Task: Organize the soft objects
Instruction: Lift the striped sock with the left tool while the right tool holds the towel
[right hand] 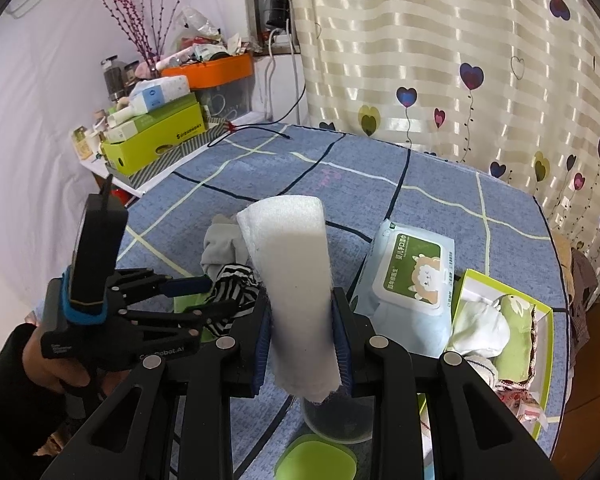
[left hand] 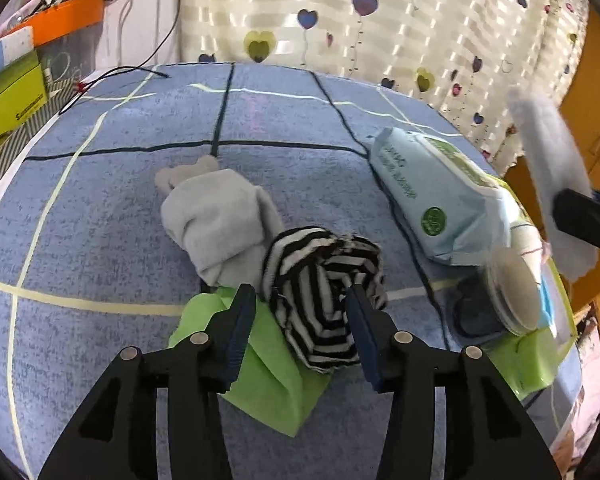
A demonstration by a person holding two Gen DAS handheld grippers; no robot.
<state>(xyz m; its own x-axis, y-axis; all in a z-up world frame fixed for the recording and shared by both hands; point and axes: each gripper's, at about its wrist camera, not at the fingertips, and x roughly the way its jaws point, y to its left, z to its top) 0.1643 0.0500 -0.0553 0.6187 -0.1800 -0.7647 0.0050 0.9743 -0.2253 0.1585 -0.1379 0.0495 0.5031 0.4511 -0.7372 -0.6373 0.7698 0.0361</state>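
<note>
- The left gripper (left hand: 300, 300) has its jaws spread wide over a black-and-white striped cloth (left hand: 324, 296), a bundled lump lying between the pads; the right pad is at its edge, the left pad clear of it.
- The striped cloth lies partly on a green cloth (left hand: 272, 368), near the bed's near edge, on the blue checked cover (left hand: 100, 200).
- A grey cloth (left hand: 220, 224), rolled up, lies touching the striped one on its far side.
- The right gripper (right hand: 300, 332) is clamped on a white folded cloth (right hand: 292, 264), which stands upright between the pads (its lower end hangs over a clear cup (right hand: 336, 420)).
- A pack of wet wipes (right hand: 408, 280) lies toward the right edge of the bed, beside a green box (right hand: 540, 332) with pale fabric items in it.
- A hand (right hand: 56, 364) in a dark sleeve carries the left gripper.
</note>
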